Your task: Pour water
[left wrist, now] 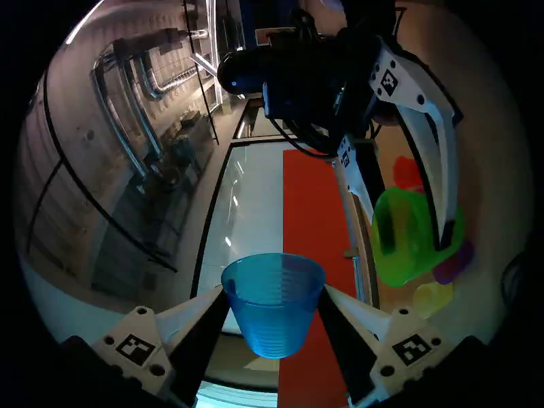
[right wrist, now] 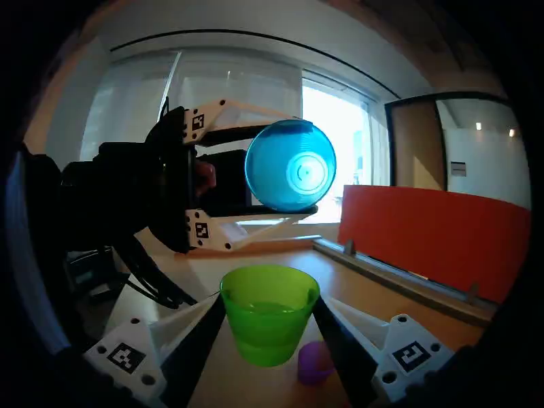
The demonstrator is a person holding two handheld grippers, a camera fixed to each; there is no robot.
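With the blue cup (left wrist: pixel 273 314) clamped in the left hand-held gripper (left wrist: pixel 273 292) and tipped sideways above the green cup (right wrist: pixel 270 323) clamped in the right hand-held gripper (right wrist: pixel 269 301), pouring seemed underway; the next move would call for slow righting.

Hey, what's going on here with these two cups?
A person works two handheld tongs. The left tongs grip a translucent blue plastic cup, tipped onto its side, higher than a translucent green plastic cup that the right tongs hold upright over a wooden table. The green cup seems to hold some water; I can't make out a stream.
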